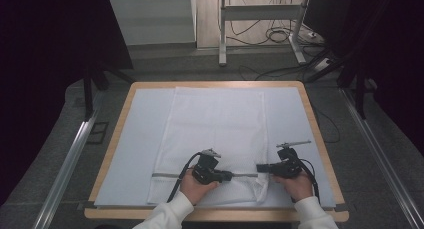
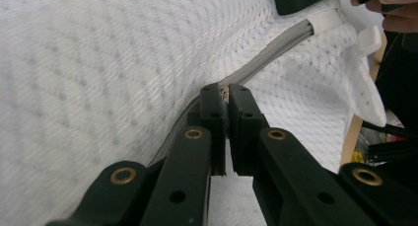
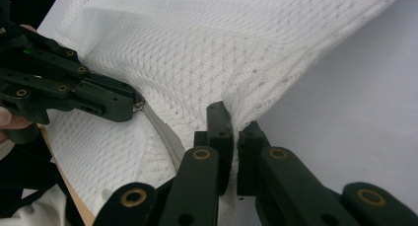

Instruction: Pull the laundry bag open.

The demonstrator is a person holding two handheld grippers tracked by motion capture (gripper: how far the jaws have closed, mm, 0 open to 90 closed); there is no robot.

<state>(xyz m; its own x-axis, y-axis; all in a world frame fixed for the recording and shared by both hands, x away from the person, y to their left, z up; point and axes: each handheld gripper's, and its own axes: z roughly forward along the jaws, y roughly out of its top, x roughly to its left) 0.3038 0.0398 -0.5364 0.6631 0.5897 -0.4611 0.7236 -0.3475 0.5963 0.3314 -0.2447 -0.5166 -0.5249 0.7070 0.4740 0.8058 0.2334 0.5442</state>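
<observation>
A white mesh fabric cover lies flat on the table, with a grey zipper running along its near edge. My left gripper lies low on the cover and points right. In the left gripper view its jaws are shut on the small metal zipper pull, and the zipper runs on beyond them. My right gripper points left toward it. It is shut on the cover's bunched edge at the zipper's end. The left gripper sits a short way off along the zipper.
A white sheet covers the wooden table under the cover. Past the far edge stand a metal frame and loose cables on the floor. Metal rails run along both sides of the table.
</observation>
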